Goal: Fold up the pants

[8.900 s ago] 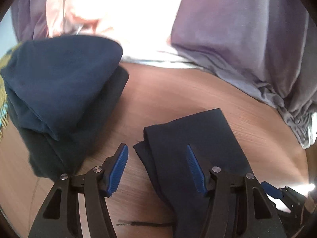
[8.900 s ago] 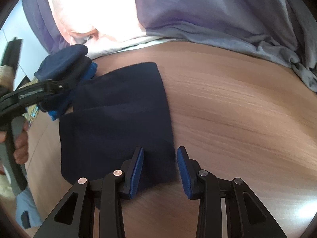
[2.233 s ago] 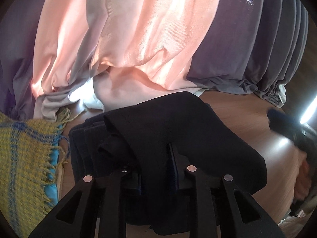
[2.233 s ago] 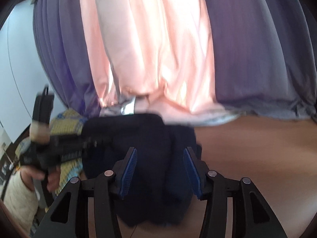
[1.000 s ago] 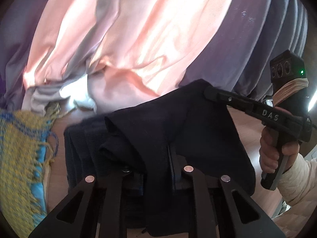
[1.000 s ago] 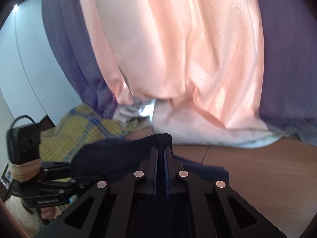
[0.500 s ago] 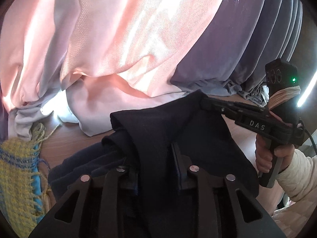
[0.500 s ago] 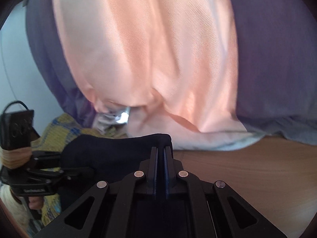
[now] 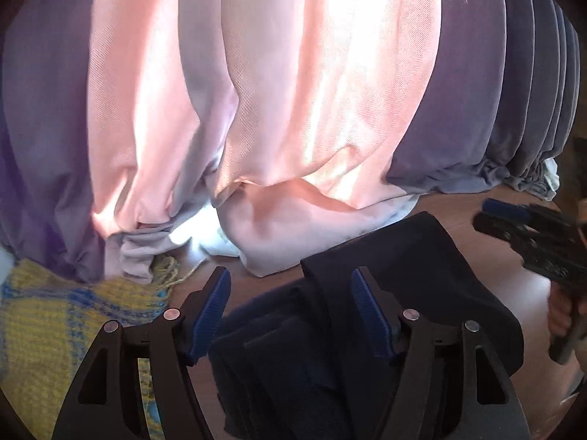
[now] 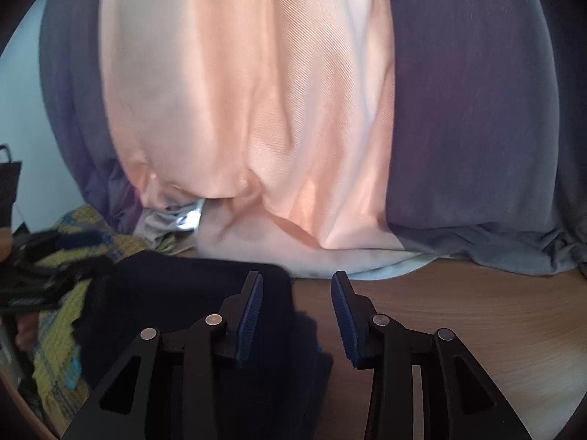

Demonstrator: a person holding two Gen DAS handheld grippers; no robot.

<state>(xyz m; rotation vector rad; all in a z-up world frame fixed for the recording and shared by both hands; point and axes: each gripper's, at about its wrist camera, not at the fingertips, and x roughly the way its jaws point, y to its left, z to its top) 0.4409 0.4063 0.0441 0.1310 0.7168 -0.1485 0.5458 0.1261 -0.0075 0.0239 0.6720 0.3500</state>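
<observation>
Wooden table (image 10: 458,315) bears folded pants (image 9: 385,311); peach-grey curtains (image 9: 293,91) behind

Backlit curtain (image 9: 293,110) glowing, blown highlights, dim foreground, motion blur at sides, fisheye bending, dark vignetted corners

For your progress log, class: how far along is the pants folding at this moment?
Done: the dark pants lie folded in a bundle on the wooden table, on a pile of dark clothes beside the yellow blanket. In hand: nothing; the left tongs and right tongs are both open. Left: seemingly only pulling the tongs away.
</observation>
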